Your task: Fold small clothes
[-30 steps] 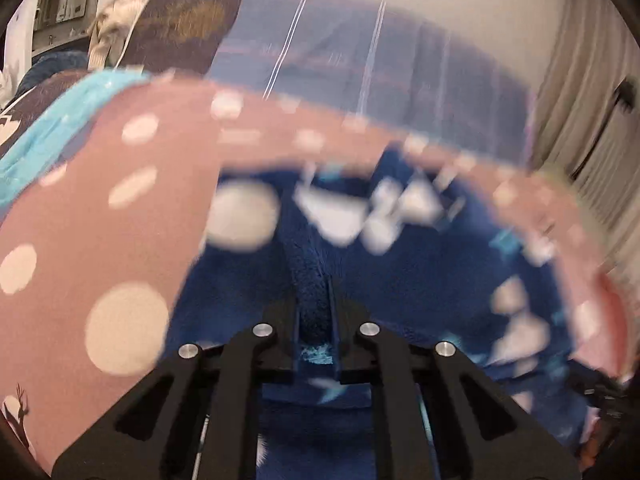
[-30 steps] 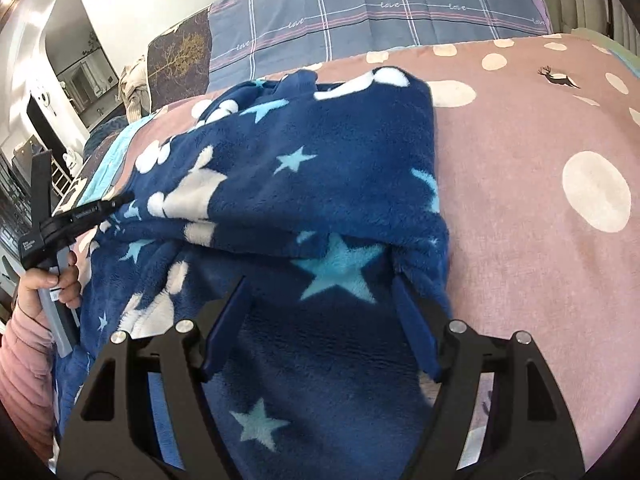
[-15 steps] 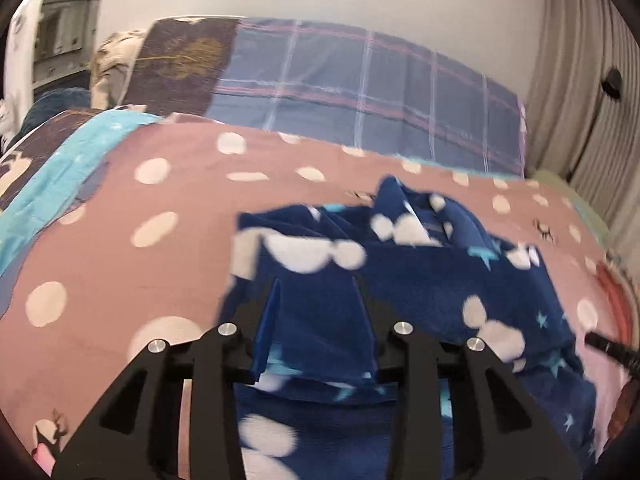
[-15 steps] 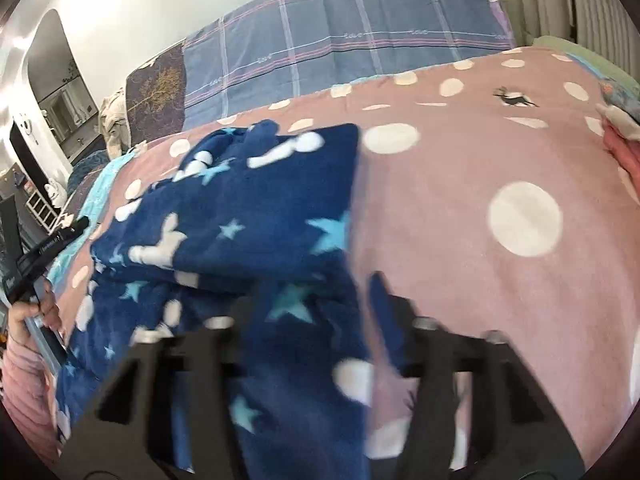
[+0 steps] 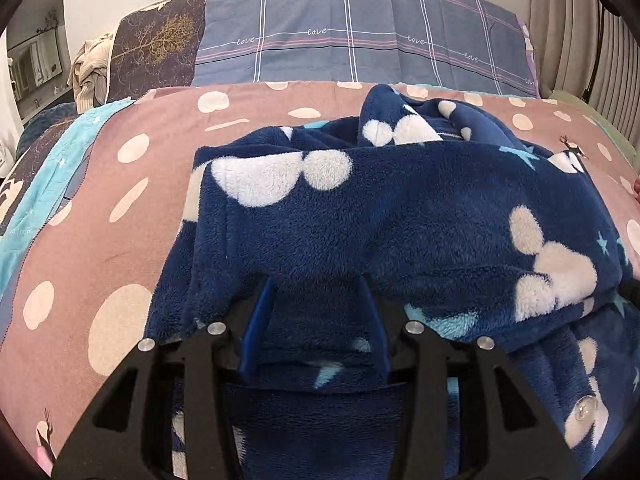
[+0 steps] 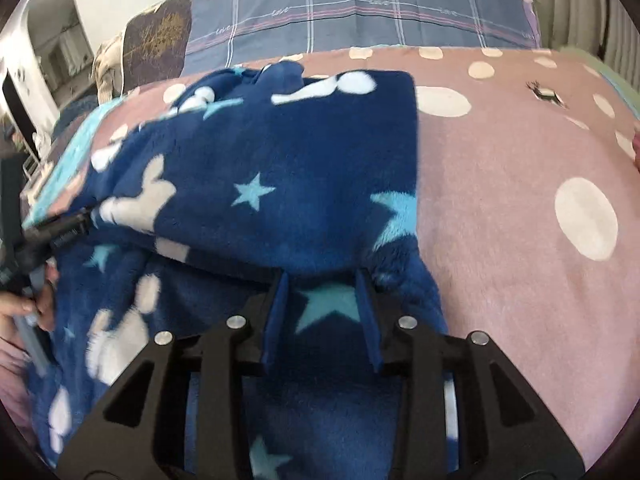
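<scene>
A navy fleece garment (image 5: 400, 216) with white blobs and light blue stars lies folded over on the pink dotted bedspread (image 5: 120, 216); it also shows in the right wrist view (image 6: 280, 168). My left gripper (image 5: 314, 292) is open and empty, its fingers low over the garment's near left part. My right gripper (image 6: 320, 280) is open and empty, straddling a light blue star at the garment's near right edge. The left gripper's tip and the hand that holds it show at the left of the right wrist view (image 6: 56, 232).
A blue plaid pillow (image 5: 360, 40) and a dark pillow with a gold tree (image 5: 156, 48) stand at the bed's head. A turquoise blanket (image 5: 44, 184) lies along the left side. Curtains (image 5: 592, 32) hang at the right. The bedspread also shows in the right wrist view (image 6: 520, 200).
My left gripper has let go of the garment fold and opened. The garment's upper layer now lies folded down. My right gripper stayed open and narrowed a little.
</scene>
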Demonstrator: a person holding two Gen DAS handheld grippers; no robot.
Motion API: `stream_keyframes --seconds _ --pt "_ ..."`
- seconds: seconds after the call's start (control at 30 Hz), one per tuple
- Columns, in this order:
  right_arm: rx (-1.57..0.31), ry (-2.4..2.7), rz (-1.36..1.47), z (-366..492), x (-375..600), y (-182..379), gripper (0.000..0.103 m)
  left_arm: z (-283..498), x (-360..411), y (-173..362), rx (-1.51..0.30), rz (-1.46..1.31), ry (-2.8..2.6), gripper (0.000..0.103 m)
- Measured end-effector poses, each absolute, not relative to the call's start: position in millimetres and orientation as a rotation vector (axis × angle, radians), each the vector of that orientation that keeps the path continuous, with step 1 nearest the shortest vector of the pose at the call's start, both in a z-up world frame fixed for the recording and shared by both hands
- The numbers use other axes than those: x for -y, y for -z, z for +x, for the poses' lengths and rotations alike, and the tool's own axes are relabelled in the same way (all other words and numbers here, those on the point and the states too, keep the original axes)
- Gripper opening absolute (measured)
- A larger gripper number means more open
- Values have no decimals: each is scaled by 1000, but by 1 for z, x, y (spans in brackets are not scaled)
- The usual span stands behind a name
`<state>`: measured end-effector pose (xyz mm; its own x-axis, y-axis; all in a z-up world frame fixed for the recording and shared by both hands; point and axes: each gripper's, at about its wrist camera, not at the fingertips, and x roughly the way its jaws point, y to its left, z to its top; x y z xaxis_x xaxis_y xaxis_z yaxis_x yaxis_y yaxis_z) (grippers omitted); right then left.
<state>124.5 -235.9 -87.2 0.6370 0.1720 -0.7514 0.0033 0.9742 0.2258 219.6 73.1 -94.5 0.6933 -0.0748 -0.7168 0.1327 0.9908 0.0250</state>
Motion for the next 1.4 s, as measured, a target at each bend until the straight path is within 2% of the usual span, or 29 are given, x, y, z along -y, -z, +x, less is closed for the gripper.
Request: stream_keyframes --seconds 0.2,0.27,0.33,0.37,0.5,0.57,0.67,0.87,0.97,1.23,1.4 --pt "-779 -101 239 170 238 47 35 215 -62 92 -788 143 79 46" --pt "-813 -80 251 190 243 55 35 214 -66 92 -789 124 89 46" --pt "-931 -11 184 215 243 91 39 215 -66 93 -790 113 96 46" --pt "-884 -34 142 217 242 105 39 215 -65 93 -791 114 95 46" --pt "-873 1 35 208 228 95 41 216 -63 92 -793 125 89 46" --pt "-853 9 20 192 227 82 39 208 -71 82 -778 84 104 48" --pt "-818 -86 115 152 239 65 37 182 -90 65 -755 -16 189 60" --pt "-829 -361 133 57 227 49 37 114 -102 50 -713 57 263 62" --pt "-845 -516 151 20 206 47 37 84 -108 51 -689 71 232 69" --pt "-981 -843 276 -59 149 61 36 21 -173 49 -639 -149 84 69" --pt "-1081 -879 309 -84 132 86 37 -3 -195 63 -669 -90 38 69"
